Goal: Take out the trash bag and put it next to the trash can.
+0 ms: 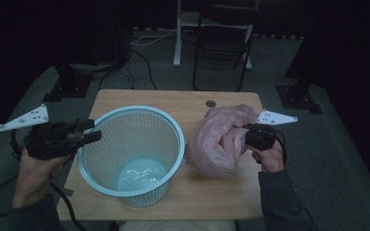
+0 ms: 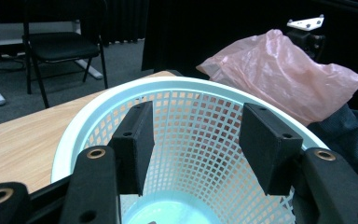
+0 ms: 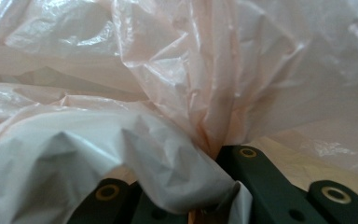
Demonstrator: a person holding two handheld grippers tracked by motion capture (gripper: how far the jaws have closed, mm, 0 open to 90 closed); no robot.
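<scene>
Pink bag [image 1: 218, 140] bunches in the right gripper's [image 1: 247, 134] clenched jaws; left gripper [image 1: 90, 131], jaws spread, meets the basket [image 1: 106, 183] rim.

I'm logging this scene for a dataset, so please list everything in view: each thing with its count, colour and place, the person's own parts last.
table: one, light wood, centre of the high view.
basket: one, pale blue mesh, upright on the table's left half.
plastic bag: one, pink, crumpled, on the table's right half beside the basket.
round disc: one, dark, near the table's far edge; what it is cannot be told.
chair: one, black, on the floor beyond the table.
cables: several, dark and white, on the grey floor behind the table.
left gripper: one, black, open, at the basket's left rim.
right gripper: one, black, shut on plastic bag.
hands: two, holding the grippers.
</scene>
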